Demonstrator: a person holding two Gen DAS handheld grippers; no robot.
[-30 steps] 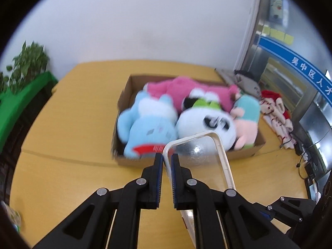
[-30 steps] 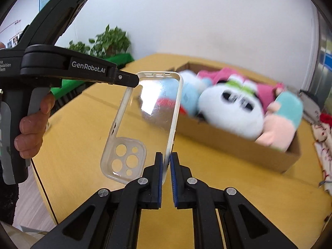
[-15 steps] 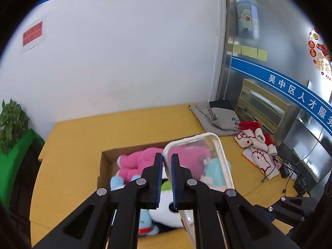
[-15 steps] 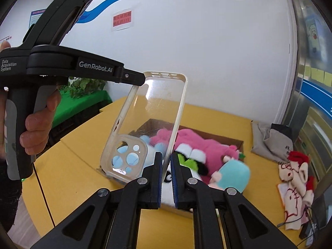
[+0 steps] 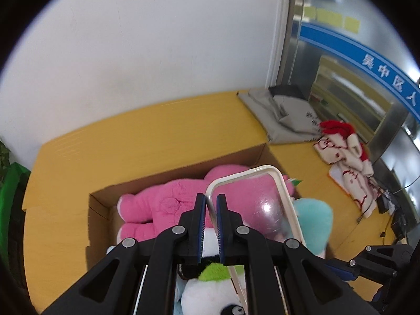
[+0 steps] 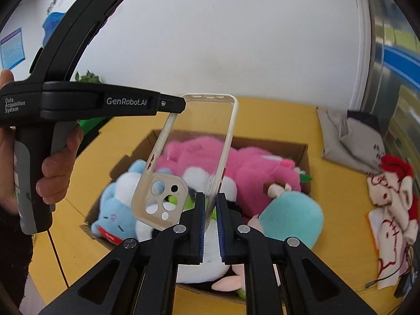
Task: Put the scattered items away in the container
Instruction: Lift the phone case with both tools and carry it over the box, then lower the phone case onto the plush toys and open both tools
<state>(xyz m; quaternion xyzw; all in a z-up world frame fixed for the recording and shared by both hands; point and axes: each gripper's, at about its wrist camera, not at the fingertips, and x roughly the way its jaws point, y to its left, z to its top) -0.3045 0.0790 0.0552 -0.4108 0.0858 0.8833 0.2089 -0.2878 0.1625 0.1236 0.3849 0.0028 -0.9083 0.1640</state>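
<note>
Clear phone case (image 6: 199, 157) is gripped at opposite edges by left gripper (image 5: 209, 211) and right gripper (image 6: 210, 208), above plush-filled cardboard box (image 6: 302, 152) on counter (image 5: 131, 141).

yellow table (image 5: 147, 141) | folded grey cloth bag (image 5: 286, 115) at far edge | potted green plant (image 6: 88, 76) | white wall (image 5: 147, 42)

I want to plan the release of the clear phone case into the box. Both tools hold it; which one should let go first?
Probably the left tool: it only pinches the top corner of the phone case. The right tool clamps the lower edge, nearer the cardboard box, so it could lower the case alone.
</note>
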